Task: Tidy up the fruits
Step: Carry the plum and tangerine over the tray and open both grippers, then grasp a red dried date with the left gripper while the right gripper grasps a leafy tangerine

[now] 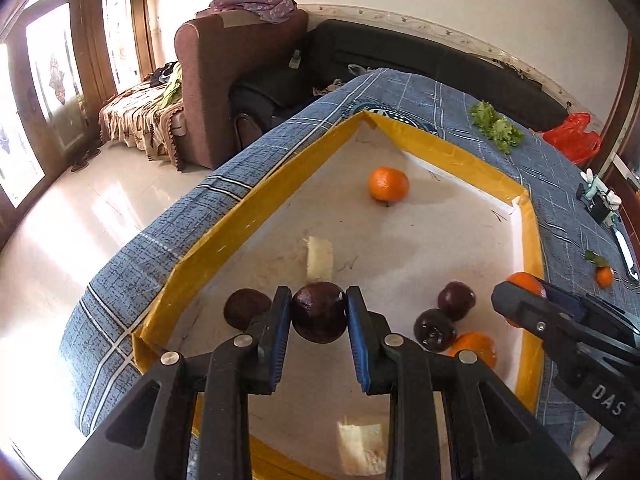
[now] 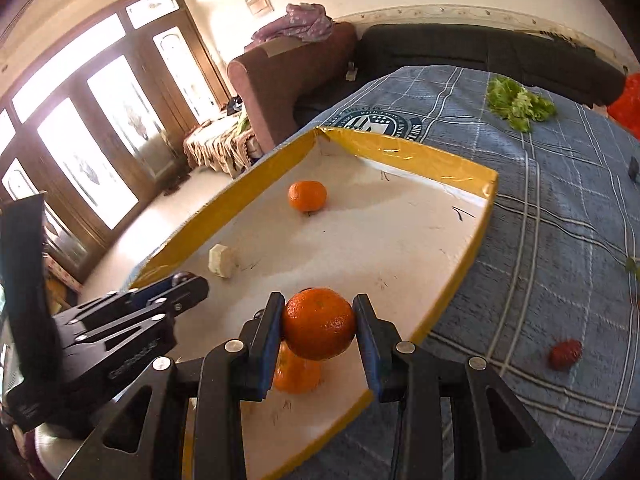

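A shallow white tray with yellow walls lies on a blue checked cloth. My left gripper is shut on a dark purple fruit above the tray's near end. Another dark fruit lies to its left, two more to its right beside an orange. My right gripper is shut on an orange, held above another orange; it also shows in the left wrist view. A lone orange sits farther up the tray.
A pale foam block lies in the tray. On the cloth are green lettuce, a small orange with a leaf, a strawberry and a red bag. A sofa stands beyond.
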{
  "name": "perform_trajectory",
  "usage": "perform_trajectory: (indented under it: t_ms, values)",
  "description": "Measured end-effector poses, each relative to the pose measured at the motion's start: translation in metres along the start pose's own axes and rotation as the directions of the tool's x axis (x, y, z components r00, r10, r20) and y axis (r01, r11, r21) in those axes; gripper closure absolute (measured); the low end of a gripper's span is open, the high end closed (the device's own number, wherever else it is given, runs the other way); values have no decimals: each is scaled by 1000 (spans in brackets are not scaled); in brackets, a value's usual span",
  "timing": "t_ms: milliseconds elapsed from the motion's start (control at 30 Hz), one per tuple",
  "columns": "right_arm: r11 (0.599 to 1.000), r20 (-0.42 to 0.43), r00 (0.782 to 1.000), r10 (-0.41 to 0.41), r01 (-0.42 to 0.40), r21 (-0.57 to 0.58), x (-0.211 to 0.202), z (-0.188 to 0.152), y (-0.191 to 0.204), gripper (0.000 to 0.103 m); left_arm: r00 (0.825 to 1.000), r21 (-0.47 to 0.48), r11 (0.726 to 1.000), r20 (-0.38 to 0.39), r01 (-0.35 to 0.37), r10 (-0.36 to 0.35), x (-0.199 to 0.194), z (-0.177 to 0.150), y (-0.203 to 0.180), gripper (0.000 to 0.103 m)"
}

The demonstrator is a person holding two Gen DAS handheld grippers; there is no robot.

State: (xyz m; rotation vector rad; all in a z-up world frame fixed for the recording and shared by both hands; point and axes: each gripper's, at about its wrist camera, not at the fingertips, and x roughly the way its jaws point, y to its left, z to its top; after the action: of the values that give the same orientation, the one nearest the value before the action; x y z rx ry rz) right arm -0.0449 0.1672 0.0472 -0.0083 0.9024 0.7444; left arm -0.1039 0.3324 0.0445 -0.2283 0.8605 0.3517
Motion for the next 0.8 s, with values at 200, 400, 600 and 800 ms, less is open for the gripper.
perform_trajectory:
  t_ms: [200, 400, 600, 800]
  values:
    - [999, -16, 999, -31, 31, -11, 17, 6, 5, 62, 999, 9, 1000, 25, -23, 22, -3, 3, 4, 75]
    - [999, 3, 999, -39, 40, -34, 13, 9, 12, 60, 997, 32, 999, 68, -20, 18, -17, 8, 0, 51]
    - [999, 30, 999, -42, 42, -17, -5, 9, 11, 56, 995, 44, 999, 97, -15, 10, -34, 8, -4, 42]
    - [999, 65, 997, -51, 50, 23, -31, 2, 4, 51, 991, 63, 998, 136, -13, 5, -58, 6, -13, 33]
